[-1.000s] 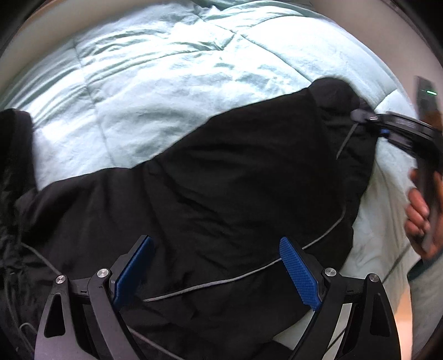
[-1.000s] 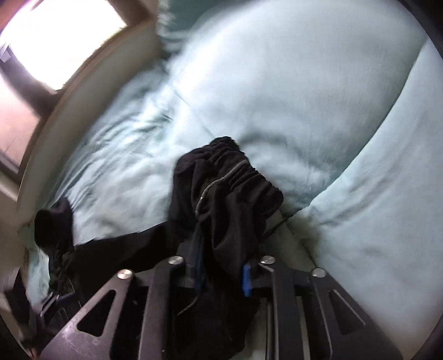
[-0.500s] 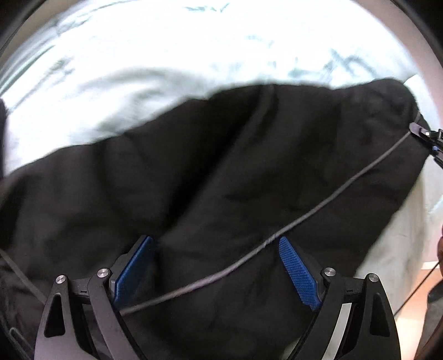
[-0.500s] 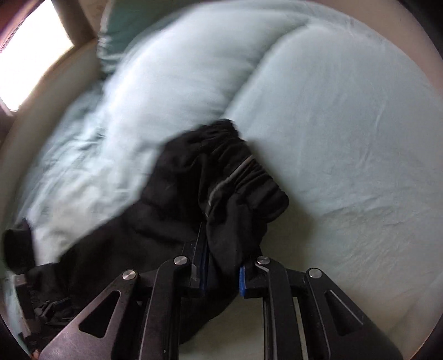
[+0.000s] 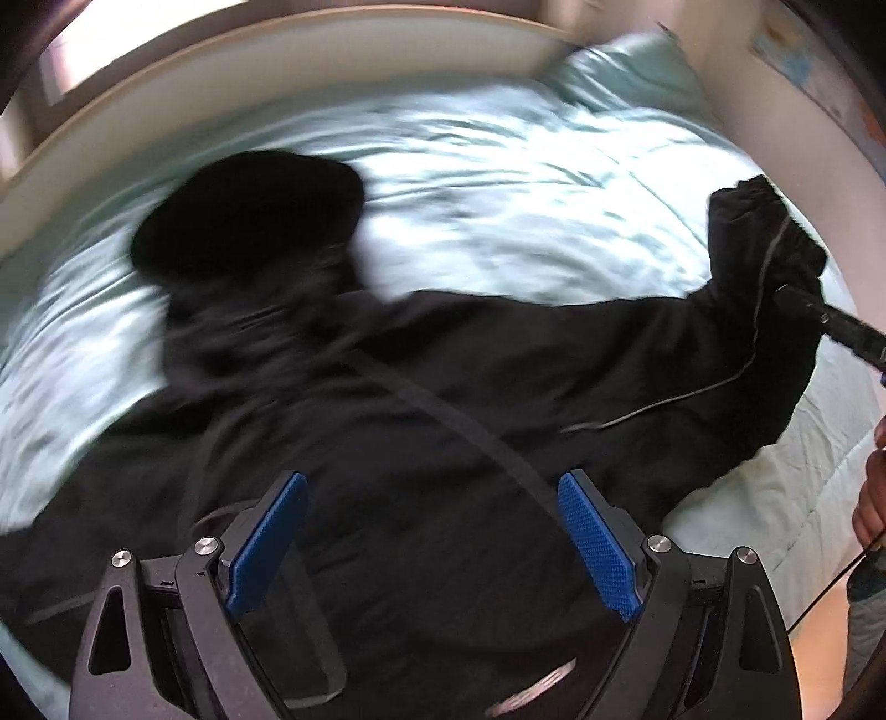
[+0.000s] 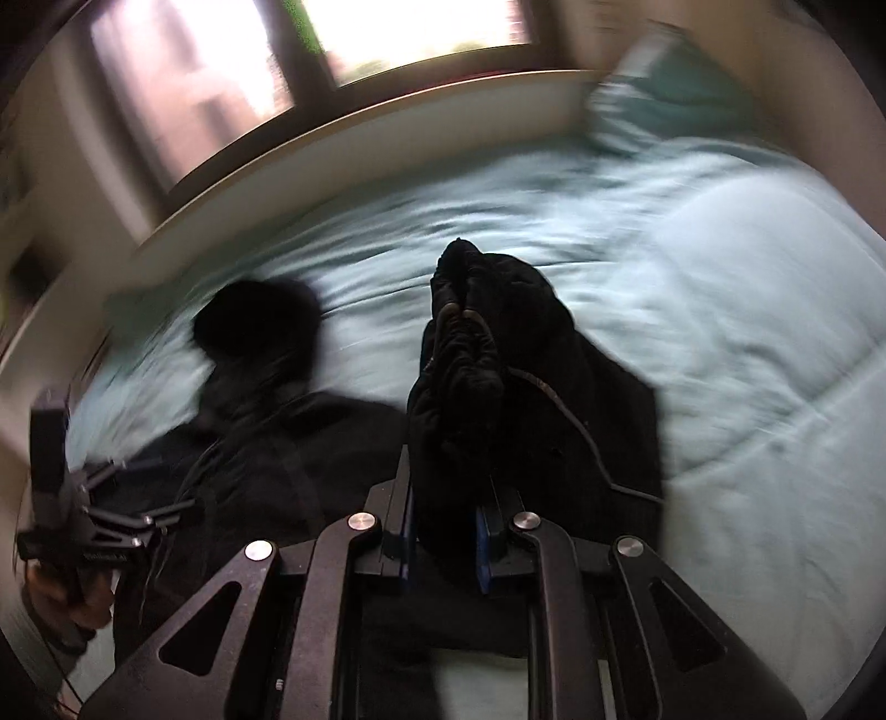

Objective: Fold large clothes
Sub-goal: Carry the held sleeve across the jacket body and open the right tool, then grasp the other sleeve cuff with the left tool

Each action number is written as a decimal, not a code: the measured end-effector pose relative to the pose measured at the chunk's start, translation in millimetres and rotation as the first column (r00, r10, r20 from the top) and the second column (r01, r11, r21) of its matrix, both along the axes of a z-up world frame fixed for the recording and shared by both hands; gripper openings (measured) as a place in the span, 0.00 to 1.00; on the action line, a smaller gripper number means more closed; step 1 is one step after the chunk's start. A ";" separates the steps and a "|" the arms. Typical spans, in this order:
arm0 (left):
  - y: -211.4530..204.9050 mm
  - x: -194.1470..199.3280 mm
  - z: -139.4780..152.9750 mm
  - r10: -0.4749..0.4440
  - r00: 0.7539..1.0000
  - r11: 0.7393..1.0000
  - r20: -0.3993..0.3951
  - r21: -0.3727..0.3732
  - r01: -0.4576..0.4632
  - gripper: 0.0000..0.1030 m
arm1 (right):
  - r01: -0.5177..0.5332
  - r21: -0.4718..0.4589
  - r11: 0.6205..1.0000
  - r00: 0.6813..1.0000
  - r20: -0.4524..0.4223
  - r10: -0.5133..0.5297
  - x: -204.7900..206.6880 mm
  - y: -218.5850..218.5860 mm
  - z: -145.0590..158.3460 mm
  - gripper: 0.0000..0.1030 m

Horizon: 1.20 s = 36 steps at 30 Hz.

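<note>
left claw: blue pads spread wide, grasping nothing, hovering over the dark body of the garment
right claw: clenched on a bunched fold of the black jacket, cloth pinched between the pads and sticking up past them
jacket position: spread across the bed, body nearest the left claw, one end stretched off to the right where the right claw grips it
jacket detail: thin grey cord runs along the stretched part; gathered elastic edge sits just above the right claw
hood: dark rounded lump at the far side of the jacket, blurred
bed cover: pale blue-green, wrinkled, under the whole jacket
pillow: far right corner of the bed, same colour
bed frame: light rail past the cover
window: bright, behind the frame, blurred
</note>
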<state>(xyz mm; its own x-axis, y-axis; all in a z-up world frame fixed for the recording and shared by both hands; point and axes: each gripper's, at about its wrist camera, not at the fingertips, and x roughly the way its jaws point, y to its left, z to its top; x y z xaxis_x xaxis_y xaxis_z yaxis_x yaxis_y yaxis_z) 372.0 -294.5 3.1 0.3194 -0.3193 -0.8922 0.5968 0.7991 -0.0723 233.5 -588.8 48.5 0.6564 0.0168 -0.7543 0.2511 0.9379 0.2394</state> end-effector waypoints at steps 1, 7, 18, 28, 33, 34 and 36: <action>16.7 -0.6 1.7 0.023 1.000 1.000 0.008 0.004 -0.024 0.89 | -0.045 -0.018 0.999 0.999 -0.009 0.045 10.4 22.9 -0.4 0.19; 141.0 -2.0 8.5 0.232 0.972 0.973 0.033 0.001 -0.232 0.89 | -0.303 -0.037 0.952 0.952 -0.059 0.300 77.5 174.4 -16.7 0.19; 276.8 -3.8 -26.6 0.504 0.862 0.862 -0.054 -0.035 -0.506 0.89 | -0.566 0.023 0.824 0.802 -0.217 0.556 165.6 392.8 -97.8 0.19; 283.6 11.5 -64.0 0.482 0.864 0.868 -0.143 -0.055 -0.493 0.89 | -0.562 0.173 0.809 0.744 -0.321 0.586 193.0 402.0 -172.8 0.46; 262.9 35.5 -68.3 0.386 0.894 0.885 -0.226 -0.185 -0.428 0.89 | -0.557 0.205 0.805 0.776 -0.218 0.592 165.3 350.2 -119.7 0.54; 256.1 44.2 -72.4 0.368 0.898 0.883 -0.242 -0.210 -0.419 0.89 | -0.540 0.186 0.821 0.794 -0.209 0.570 157.7 335.1 -111.5 0.55; 247.8 57.1 -80.2 0.356 0.897 0.880 -0.263 -0.229 -0.416 0.89 | -0.488 0.162 0.858 0.830 -0.219 0.513 149.0 307.0 -103.0 0.55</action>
<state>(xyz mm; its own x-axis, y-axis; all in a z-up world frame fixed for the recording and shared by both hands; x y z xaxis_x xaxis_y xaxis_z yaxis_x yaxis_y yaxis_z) 429.1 -46.8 -77.1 0.2858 -0.4479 -0.8472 0.1916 0.8929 -0.4075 382.5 -281.8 -54.5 0.3322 0.3726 -0.8665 -0.1844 0.9266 0.3278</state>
